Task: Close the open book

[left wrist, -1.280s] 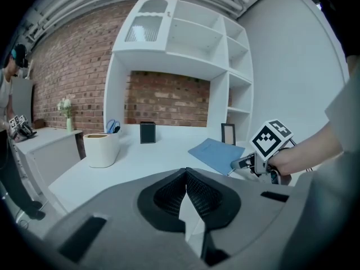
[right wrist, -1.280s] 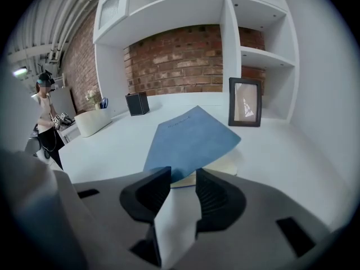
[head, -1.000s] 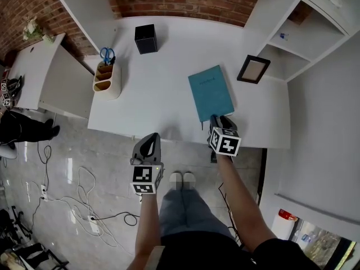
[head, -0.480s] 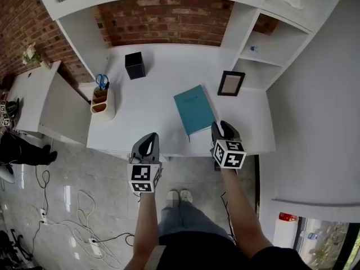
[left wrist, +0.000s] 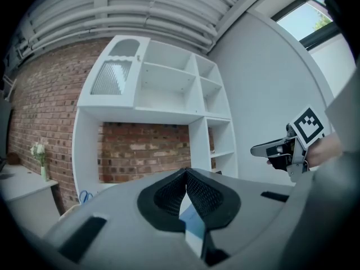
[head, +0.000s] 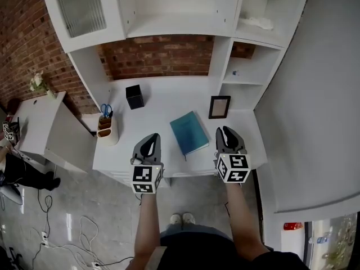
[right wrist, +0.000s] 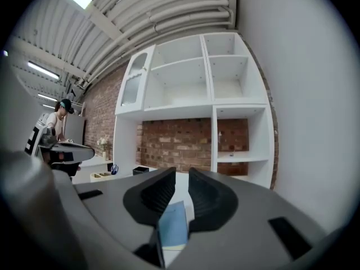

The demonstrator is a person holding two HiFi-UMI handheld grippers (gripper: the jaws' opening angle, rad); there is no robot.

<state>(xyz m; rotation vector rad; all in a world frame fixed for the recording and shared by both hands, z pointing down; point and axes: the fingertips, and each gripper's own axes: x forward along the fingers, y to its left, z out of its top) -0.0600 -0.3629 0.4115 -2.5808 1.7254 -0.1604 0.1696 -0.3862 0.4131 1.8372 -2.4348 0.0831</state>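
Left gripper [head: 149, 141] hangs in front of the desk edge, and its jaws are pressed together at the tips with nothing between them. At the far left a low white side table [head: 39, 117] carries a small vase of flowers [head: 37, 82], and loose cables [head: 84, 235] lie on the grey floor under it. The white desk [head: 163, 91] stands against a brick wall [head: 163, 55], under a white shelf unit [head: 180, 10]. On the desk, from the left, are a pen holder [head: 107, 131] with blue scissors, a black box [head: 134, 97] near the wall, the book [head: 189, 133] and a picture frame [head: 219, 107] that leans by the shelf side. The book is teal and closed, and it lies flat near the front edge, between the two grippers. Right gripper [head: 229, 135] is just right of the book, not touching it; its jaws stand apart and are closing, with nothing between them.

Only the head view shows the floor and the person's arms. Only the right gripper view shows another person [right wrist: 59, 120], far at the left by the brick wall. Both gripper views show the ribbed ceiling, and each one shows the book low in the gap of its jaws, far behind them.
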